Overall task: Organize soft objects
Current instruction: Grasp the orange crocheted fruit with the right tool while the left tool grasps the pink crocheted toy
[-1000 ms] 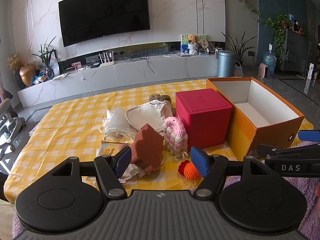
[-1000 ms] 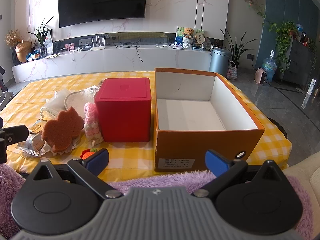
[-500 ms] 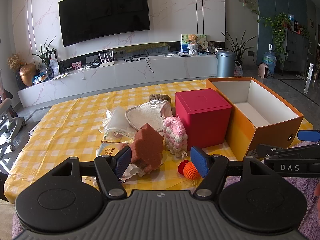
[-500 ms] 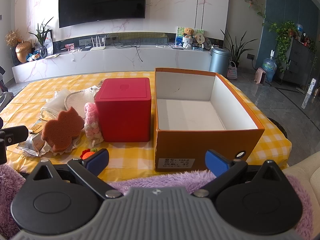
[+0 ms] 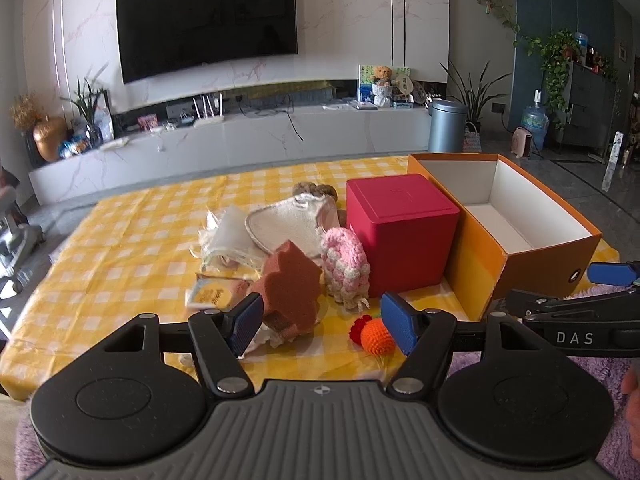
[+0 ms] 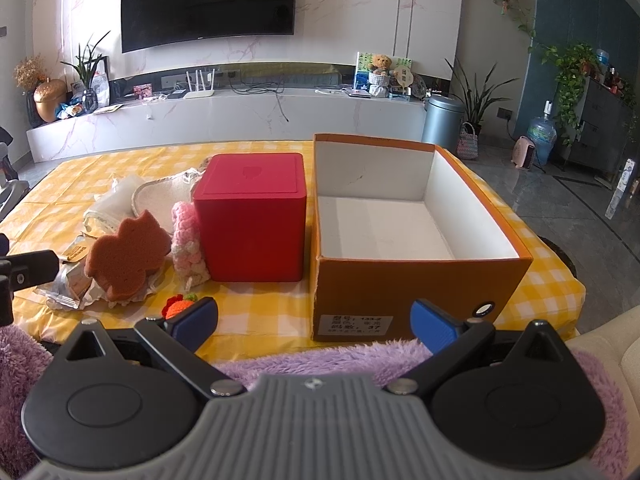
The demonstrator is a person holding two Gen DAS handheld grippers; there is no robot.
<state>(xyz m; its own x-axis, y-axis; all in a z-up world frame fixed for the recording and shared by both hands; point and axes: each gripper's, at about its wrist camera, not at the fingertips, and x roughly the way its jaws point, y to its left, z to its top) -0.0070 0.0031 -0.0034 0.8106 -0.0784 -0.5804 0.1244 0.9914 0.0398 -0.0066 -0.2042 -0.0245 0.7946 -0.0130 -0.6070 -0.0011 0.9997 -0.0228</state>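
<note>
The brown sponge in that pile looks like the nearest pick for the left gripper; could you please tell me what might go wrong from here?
1. The brown sponge leans on crinkly wrappers; open left gripper jaws may pinch a wrapper too.
2. The pink crochet piece stands right beside it and could topple.
3. The red box stands between the pile and the orange box, so a low carry might clip it.

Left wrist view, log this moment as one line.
left hand-held gripper open | right hand-held gripper open | sponge on table | orange box empty
</note>
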